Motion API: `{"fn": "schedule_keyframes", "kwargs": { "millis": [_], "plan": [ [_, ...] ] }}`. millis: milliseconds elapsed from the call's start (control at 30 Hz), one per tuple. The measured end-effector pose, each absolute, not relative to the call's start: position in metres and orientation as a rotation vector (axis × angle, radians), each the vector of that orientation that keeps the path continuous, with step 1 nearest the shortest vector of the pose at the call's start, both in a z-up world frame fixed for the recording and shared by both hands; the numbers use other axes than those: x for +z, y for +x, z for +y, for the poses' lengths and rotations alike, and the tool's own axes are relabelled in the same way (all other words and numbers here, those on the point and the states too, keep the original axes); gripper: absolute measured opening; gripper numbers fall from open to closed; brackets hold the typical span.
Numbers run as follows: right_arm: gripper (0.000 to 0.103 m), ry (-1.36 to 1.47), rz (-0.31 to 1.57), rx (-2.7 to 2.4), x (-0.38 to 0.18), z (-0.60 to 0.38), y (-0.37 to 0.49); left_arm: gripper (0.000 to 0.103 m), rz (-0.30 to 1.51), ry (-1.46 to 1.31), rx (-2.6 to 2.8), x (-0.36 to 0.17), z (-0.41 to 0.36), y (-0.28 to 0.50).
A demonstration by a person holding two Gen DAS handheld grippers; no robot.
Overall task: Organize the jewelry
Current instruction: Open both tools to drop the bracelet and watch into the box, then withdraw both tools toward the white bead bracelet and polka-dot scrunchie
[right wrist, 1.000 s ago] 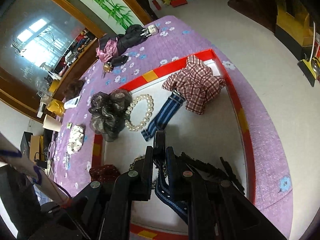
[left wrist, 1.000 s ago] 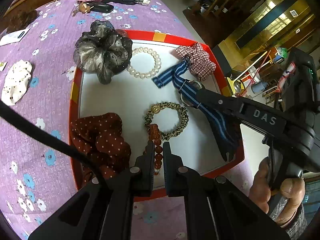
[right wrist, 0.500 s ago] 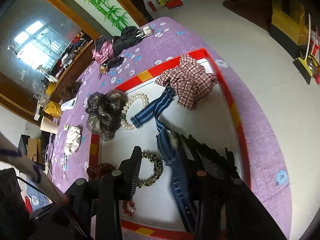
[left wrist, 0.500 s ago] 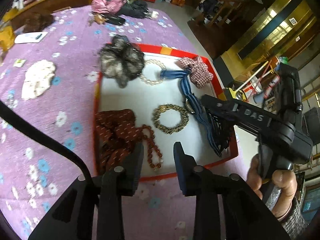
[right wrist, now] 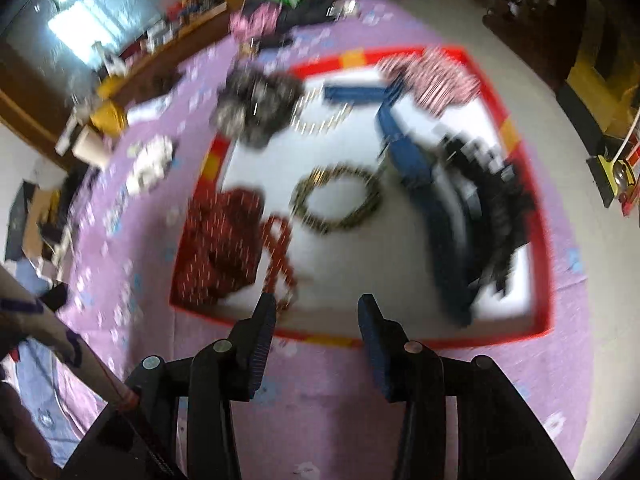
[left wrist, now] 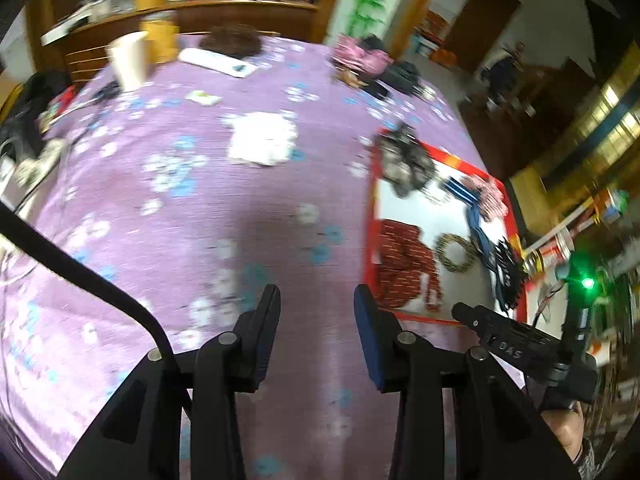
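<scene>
Left claw [left wrist: 316, 300]: spread and opening, nothing between the fingers; it has let go of the red beads and swung off the tray, now over bare purple cloth [left wrist: 200, 220].
Right claw [right wrist: 316, 312]: spread and opening, empty; the blue strap [right wrist: 408, 156] it gripped a second ago lies ahead in the tray.
Red beads [right wrist: 276, 248]: just ahead of the right claw, inside the near rim.
Meaning: both pieces look placed.
Tray [right wrist: 544, 248]: raised red rim rings everything.
Open room: wide bare cloth around the left claw; white scrunchie [left wrist: 260, 140] farther ahead.

Both tools have let go and pulled back off the red tray [right wrist: 544, 240]: the left tool [left wrist: 316, 304] now over purple cloth, its jaws opening, empty. The right tool [right wrist: 317, 314], jaws opening, has left the blue strap [right wrist: 412, 160] lying beside the gold bracelet [right wrist: 336, 200]
</scene>
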State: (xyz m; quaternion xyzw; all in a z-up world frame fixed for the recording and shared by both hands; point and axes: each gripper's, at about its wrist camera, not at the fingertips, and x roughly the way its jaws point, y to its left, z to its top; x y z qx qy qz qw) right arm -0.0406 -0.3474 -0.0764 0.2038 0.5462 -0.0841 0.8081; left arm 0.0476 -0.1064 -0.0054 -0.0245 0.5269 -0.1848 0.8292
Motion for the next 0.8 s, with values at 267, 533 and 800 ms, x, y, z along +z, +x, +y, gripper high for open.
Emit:
{"fn": "schedule_keyframes", "kwargs": {
  "millis": [267, 533, 800],
  "plan": [
    [0.048, 0.299, 1.272, -0.250, -0.080, -0.332, -0.018, 0.038, 1.103, -0.116, -0.238, -0.006, -0.030, 0.038],
    [0.046, 0.232, 1.298, -0.261, -0.078, -0.333, -0.024, 0.038, 1.099, -0.155, -0.180, -0.003, 0.000, 0.028],
    [0.047, 0.274, 1.239, -0.231, -0.069, -0.335, -0.037, 0.039, 1.087, -0.139, -0.187, 0.003, -0.002, 0.021]
  ]
}}
